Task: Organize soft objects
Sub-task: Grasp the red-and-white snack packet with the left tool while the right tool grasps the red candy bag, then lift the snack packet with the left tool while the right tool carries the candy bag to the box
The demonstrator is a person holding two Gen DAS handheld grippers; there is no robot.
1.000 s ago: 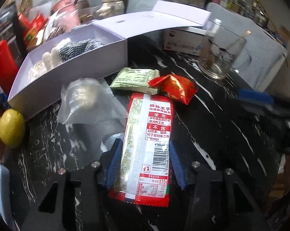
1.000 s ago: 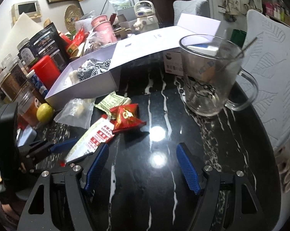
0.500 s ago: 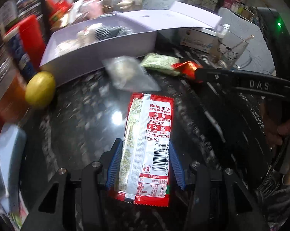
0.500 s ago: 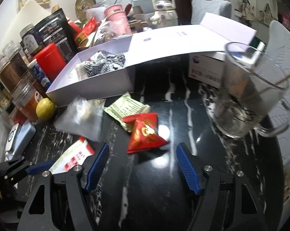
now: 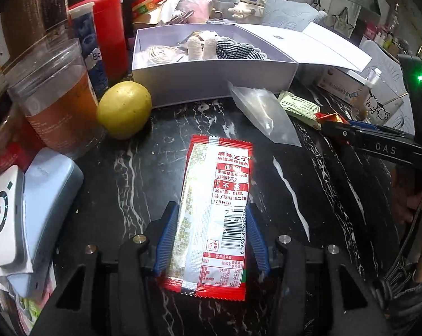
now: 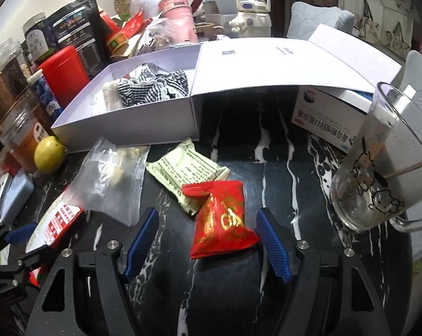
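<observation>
The left gripper (image 5: 211, 238) still pinches the red-white snack packet (image 5: 215, 210), now lifted back from the pile. The right gripper (image 6: 206, 238), fingers wide apart, has advanced to straddle the red pouch (image 6: 222, 221). Beyond, the white box (image 6: 127, 117) stands open-topped.

Clutter around the black marble table (image 6: 278, 173)

A yellow lemon (image 5: 123, 109) lies beside a clear jar of orange-brown contents (image 5: 55, 98); behind them stands a red canister (image 5: 110, 33); a white device (image 5: 4, 218) rests on a pale blue case (image 5: 51, 193); a glass mug with cartoon prints (image 6: 379, 179) stands near a medicine carton (image 6: 328, 120); a white kettle-like toy (image 6: 250, 14) sits further back.
</observation>
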